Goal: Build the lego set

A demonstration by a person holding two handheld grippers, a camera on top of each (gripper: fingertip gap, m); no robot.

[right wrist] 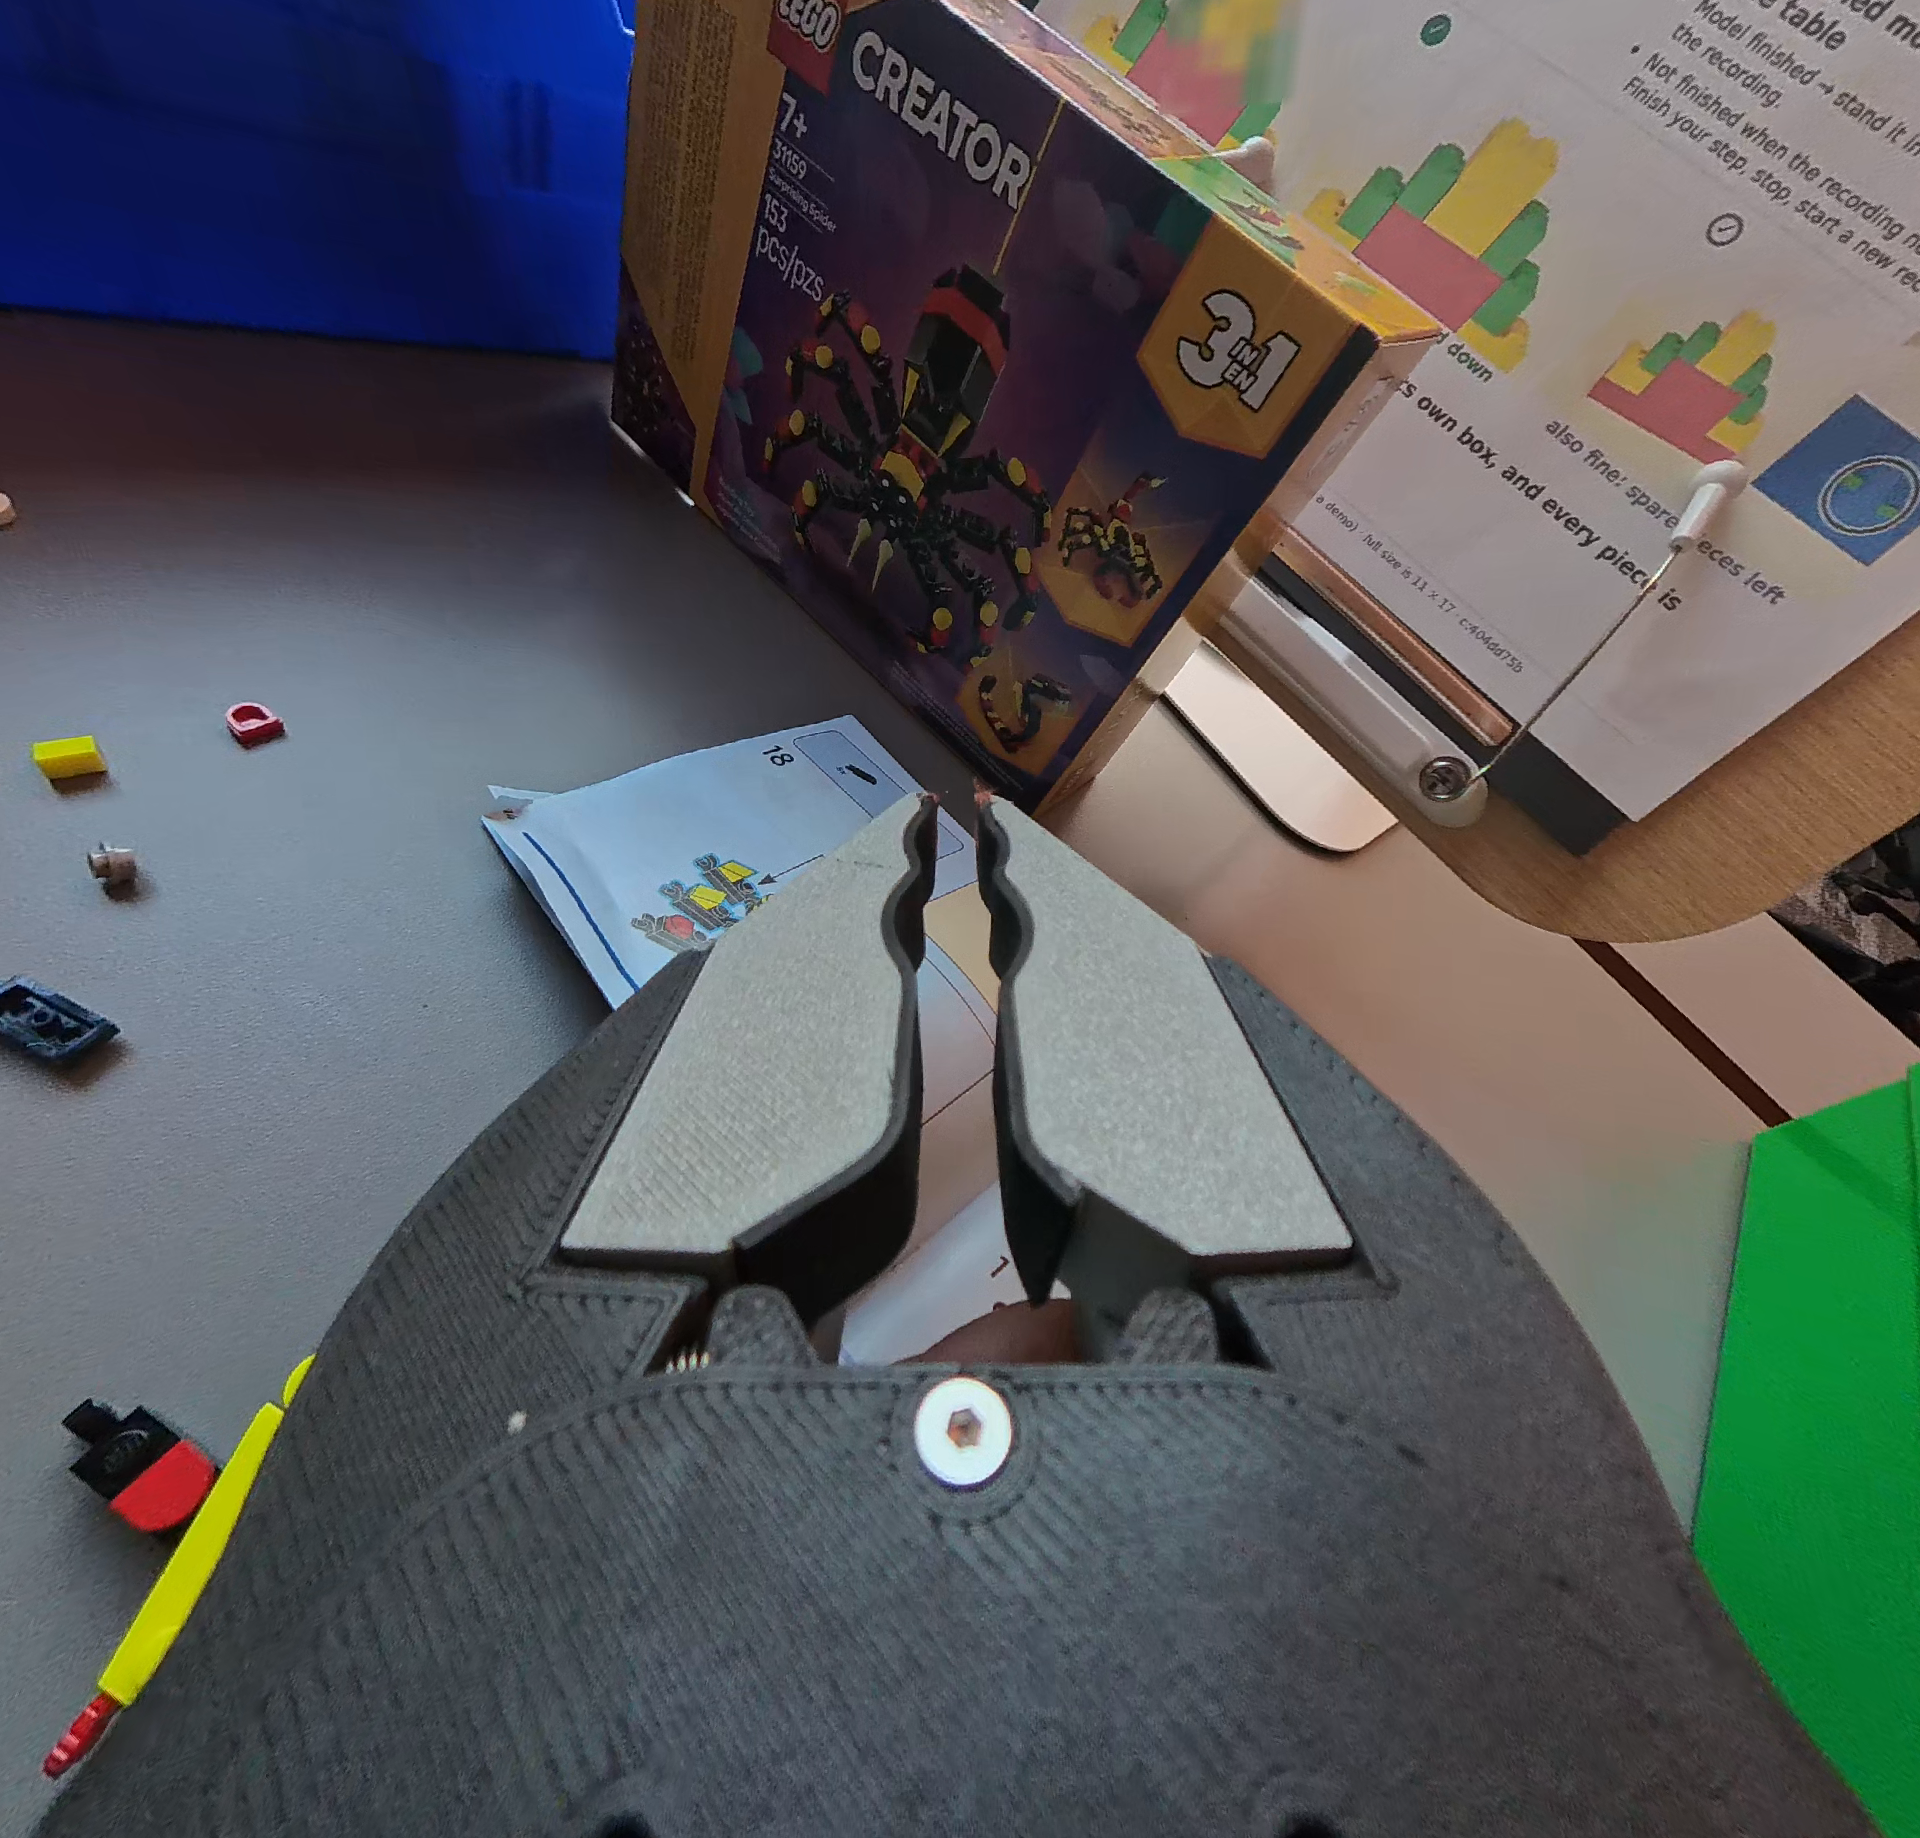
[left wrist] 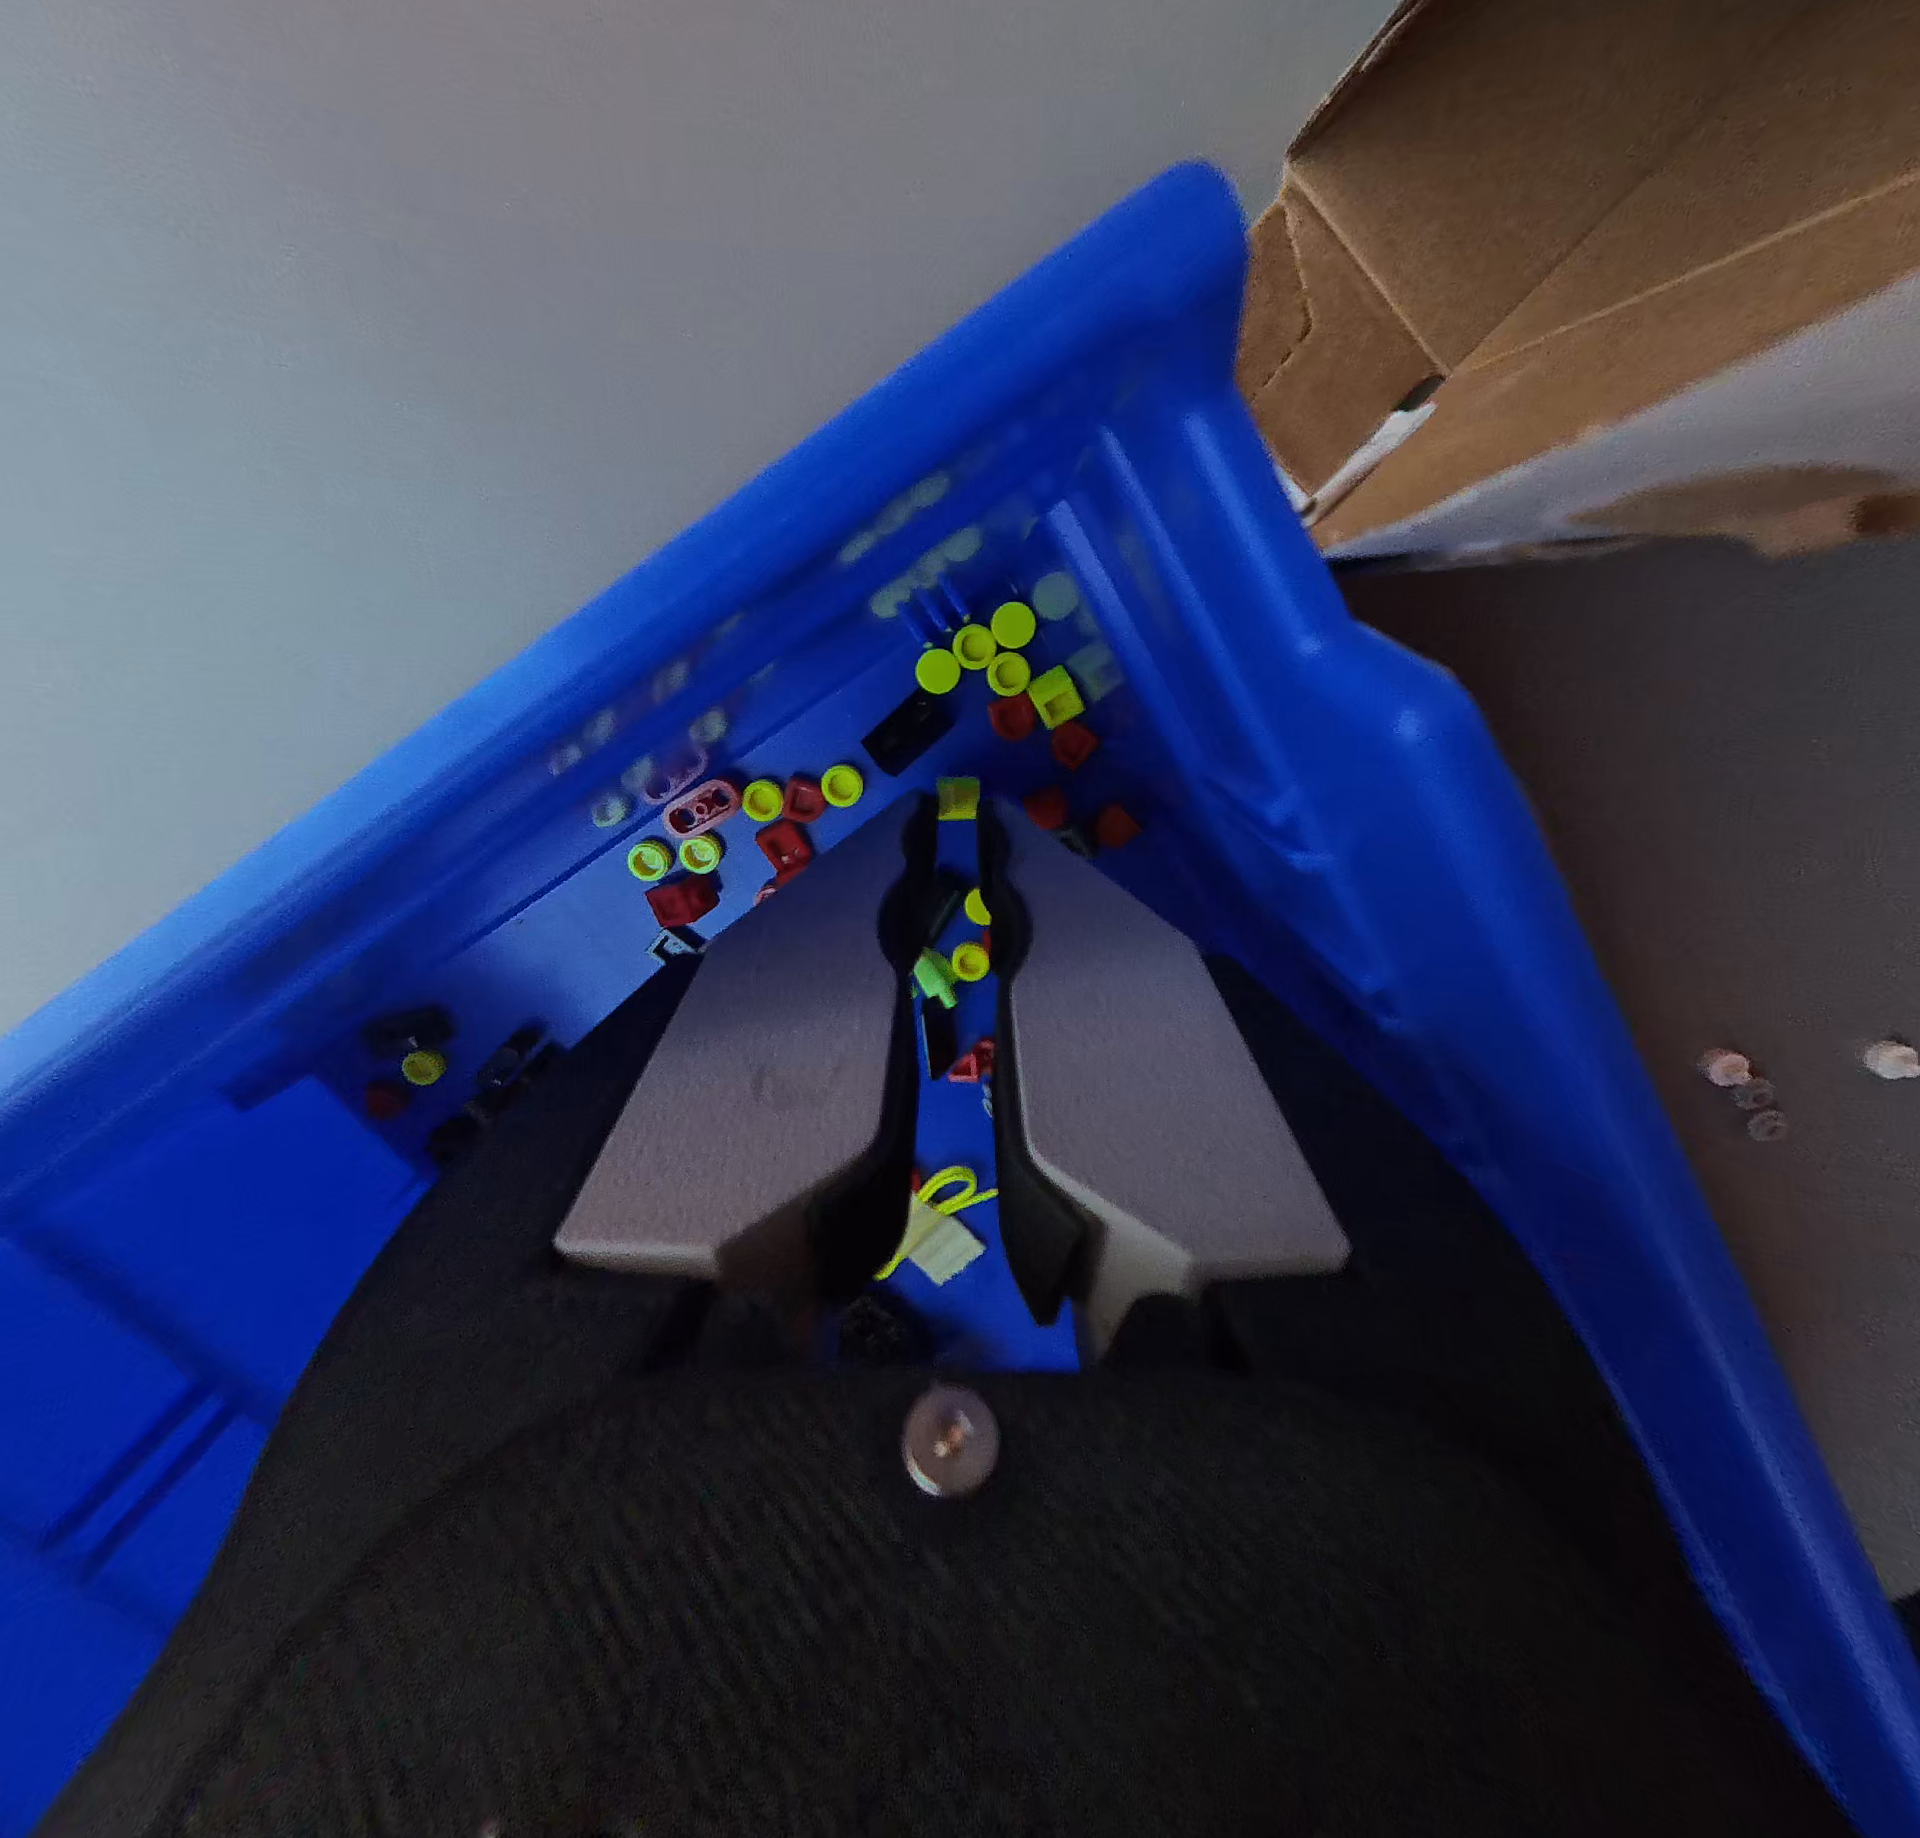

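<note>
My left gripper [left wrist: 954, 812] reaches into a blue bin [left wrist: 1299, 645]. Its jaws stand close together on a small yellow brick [left wrist: 957, 796] at the tips. Loose yellow round studs [left wrist: 975, 645], red pieces [left wrist: 784, 843] and a black piece [left wrist: 907, 728] lie on the bin floor around it. My right gripper [right wrist: 956, 801] hovers over the table with its jaws nearly touching and nothing between them. It points at the instruction booklet [right wrist: 675, 832] and the Lego set box [right wrist: 935, 334].
A yellow tile [right wrist: 69, 755], a red piece [right wrist: 254, 722], a dark blue plate [right wrist: 52, 1025] and a black-and-red assembly [right wrist: 140, 1466] lie on the table at left. A cardboard box [left wrist: 1558, 230] stands beside the bin. A printed sheet on a stand [right wrist: 1662, 334] and a green sheet [right wrist: 1818, 1373] are at right. My right fingertips sit around 30 cm from my left ones. My left tips are about 20 cm from the red piece [right wrist: 254, 722], my right tips only 15 cm.
</note>
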